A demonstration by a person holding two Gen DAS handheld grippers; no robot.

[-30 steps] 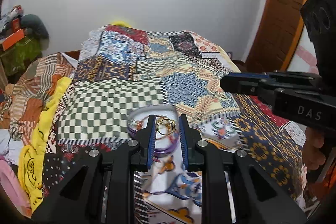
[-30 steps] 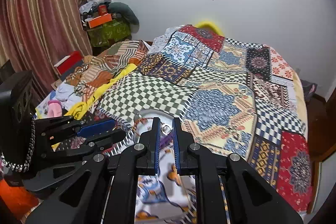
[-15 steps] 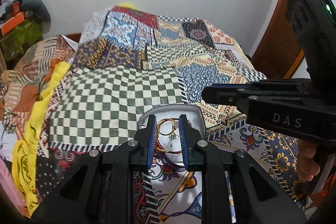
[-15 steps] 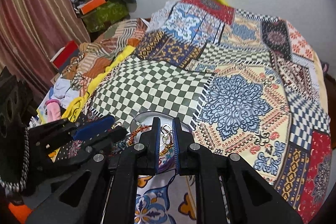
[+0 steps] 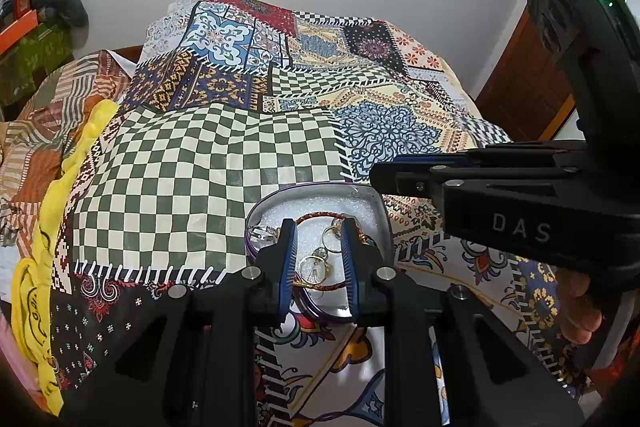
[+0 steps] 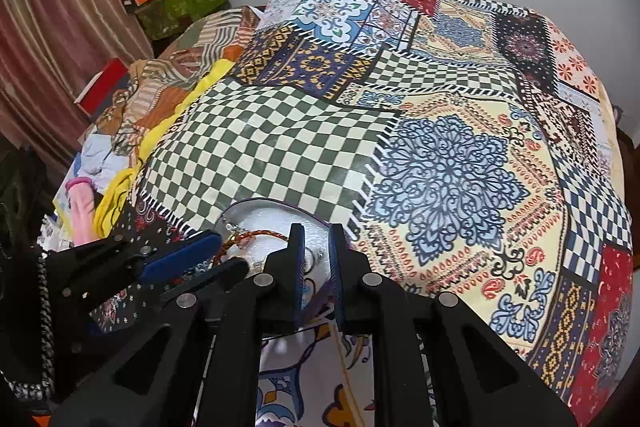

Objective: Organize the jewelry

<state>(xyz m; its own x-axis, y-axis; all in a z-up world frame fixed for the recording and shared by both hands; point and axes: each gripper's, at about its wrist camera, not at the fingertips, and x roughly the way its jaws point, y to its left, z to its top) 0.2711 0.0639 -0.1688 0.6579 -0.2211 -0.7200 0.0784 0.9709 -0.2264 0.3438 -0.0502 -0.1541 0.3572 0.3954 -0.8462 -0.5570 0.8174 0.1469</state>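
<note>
Jewelry tin [image 5: 256, 211]: left tongs [image 5: 319, 241] parted, right tongs [image 6: 315, 251] alongside.

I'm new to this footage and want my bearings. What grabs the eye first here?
The loud patchwork bedspread fills both views. At its near edge sits a small purple-rimmed tin lined with white foam, holding gold rings and a braided bracelet. Both grippers crowd it: the left gripper straddles the rings with jaws apart, and the right gripper hovers at the tin's right edge.
</note>
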